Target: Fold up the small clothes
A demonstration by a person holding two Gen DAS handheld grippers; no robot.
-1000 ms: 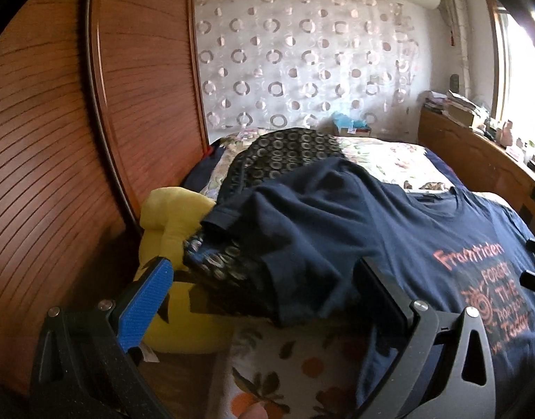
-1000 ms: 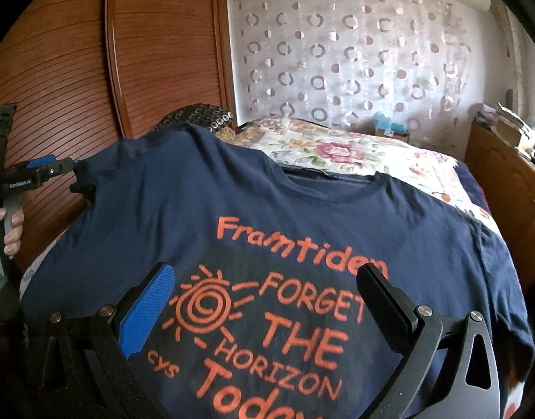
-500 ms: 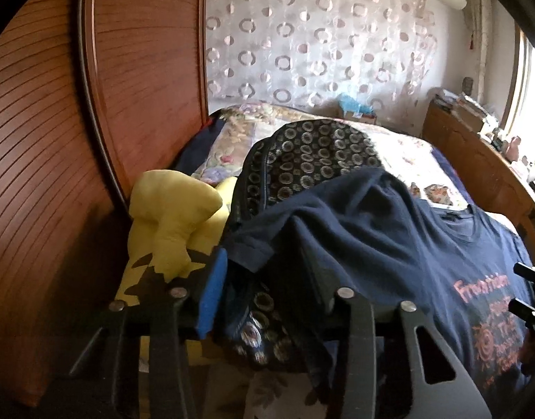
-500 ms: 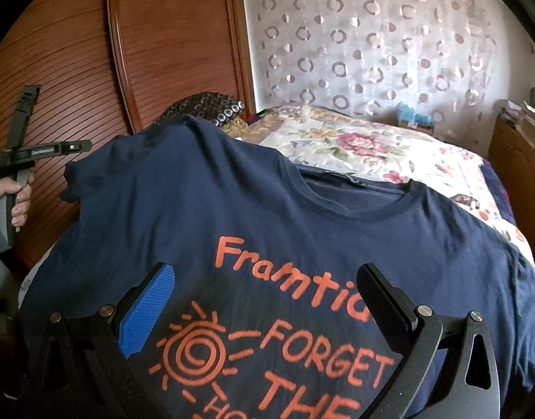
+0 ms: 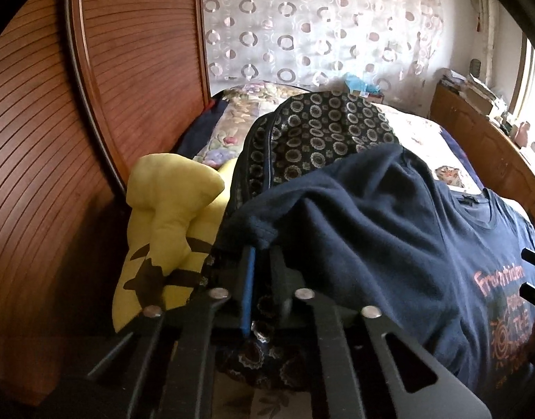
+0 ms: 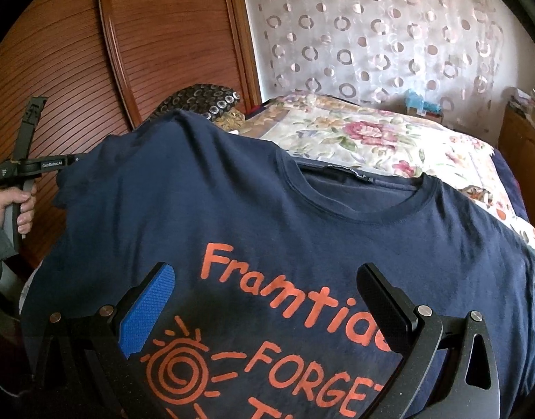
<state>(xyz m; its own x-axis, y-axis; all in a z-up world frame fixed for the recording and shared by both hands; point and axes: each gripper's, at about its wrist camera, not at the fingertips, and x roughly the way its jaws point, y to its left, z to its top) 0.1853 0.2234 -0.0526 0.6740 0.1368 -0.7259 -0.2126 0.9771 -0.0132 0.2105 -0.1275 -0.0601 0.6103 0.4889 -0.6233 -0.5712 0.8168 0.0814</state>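
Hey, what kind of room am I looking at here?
Most likely a bedroom: a bed with a floral bedspread, a yellow plush toy beside a wooden sliding wardrobe door, and a circle-patterned curtain behind.

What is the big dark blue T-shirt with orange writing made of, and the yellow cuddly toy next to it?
The dark blue T-shirt looks like soft matte cotton knit: it drapes in loose folds, with a ribbed collar. Its orange letters look like flat printed ink. The yellow stuffed toy seems like plush fabric with filling: puffy, rounded, with sewn seams and dark brown patches.
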